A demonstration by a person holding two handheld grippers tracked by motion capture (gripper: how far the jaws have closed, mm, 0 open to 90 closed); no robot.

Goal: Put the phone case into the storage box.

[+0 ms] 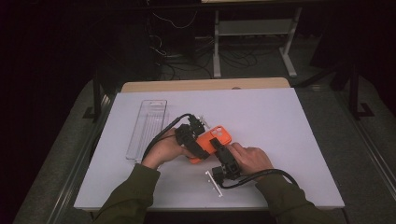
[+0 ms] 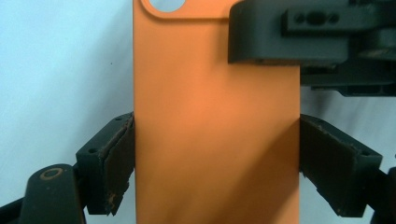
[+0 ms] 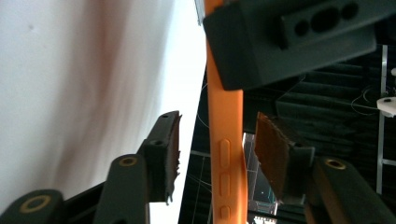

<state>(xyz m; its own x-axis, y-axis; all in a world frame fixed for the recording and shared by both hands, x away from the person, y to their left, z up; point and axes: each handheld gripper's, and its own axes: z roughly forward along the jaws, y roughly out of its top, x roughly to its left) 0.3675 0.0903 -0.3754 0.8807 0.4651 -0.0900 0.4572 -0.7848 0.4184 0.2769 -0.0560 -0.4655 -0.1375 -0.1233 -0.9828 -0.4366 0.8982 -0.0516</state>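
Note:
An orange phone case (image 1: 212, 137) is held just above the white table top (image 1: 280, 140), a little left of its centre. My left gripper (image 1: 200, 148) is shut across the case's width; in the left gripper view both pads press the long edges of the case (image 2: 215, 121), whose back faces the camera. My right gripper (image 1: 219, 148) comes in from the near right side. Seen in the right gripper view, its jaws (image 3: 219, 154) straddle the thin side of the case (image 3: 225, 140) by the buttons, with a gap at each pad. A black jaw of the left gripper (image 3: 289, 37) shows above.
A clear plastic tray (image 1: 147, 128) lies lengthwise at the left of the table. A small white piece (image 1: 214, 183) lies near the front edge, beside the right hand. Cables and white desk legs (image 1: 217, 46) stand on the dark floor behind the table.

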